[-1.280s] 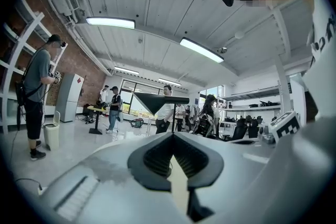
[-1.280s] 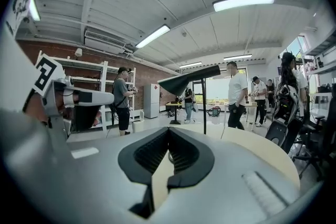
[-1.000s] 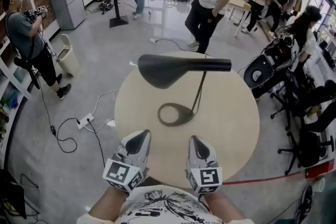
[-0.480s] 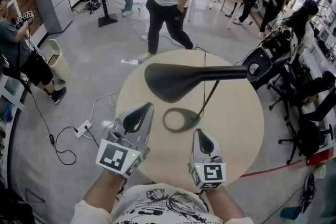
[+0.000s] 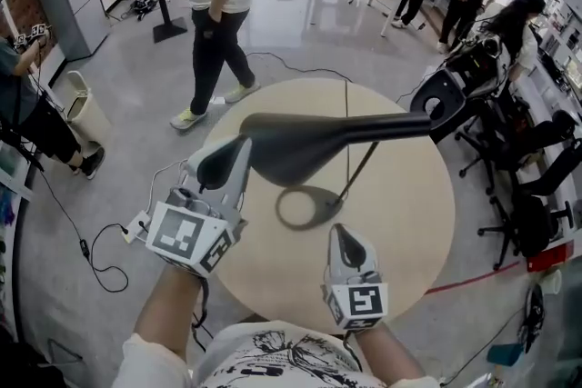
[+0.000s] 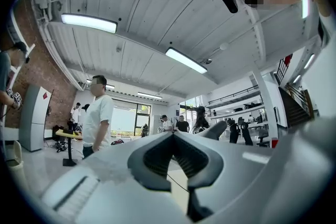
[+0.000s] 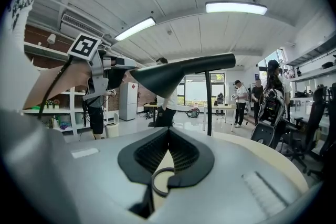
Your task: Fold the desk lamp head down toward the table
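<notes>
A black desk lamp stands on the round beige table (image 5: 409,223). Its long head (image 5: 305,145) lies level above the ring base (image 5: 307,206), carried on a thin stem (image 5: 356,177). My left gripper (image 5: 236,150) is raised, shut and empty, its tips at the near left end of the lamp head; whether they touch it I cannot tell. My right gripper (image 5: 341,233) sits low over the table's front, shut and empty, pointing at the base. The right gripper view shows the head (image 7: 178,73), the stem (image 7: 209,107) and the left gripper (image 7: 107,75) beside the head's tip.
A person (image 5: 214,14) walks past the far side of the table. A power strip with cables (image 5: 136,223) lies on the floor at the left, near a bin (image 5: 77,104). Office chairs (image 5: 536,186) crowd the right side. More people stand at the back.
My left gripper has risen from the table's front and moved forward to the left end of the lamp head. The right gripper has barely moved. The person behind the table has walked left.
</notes>
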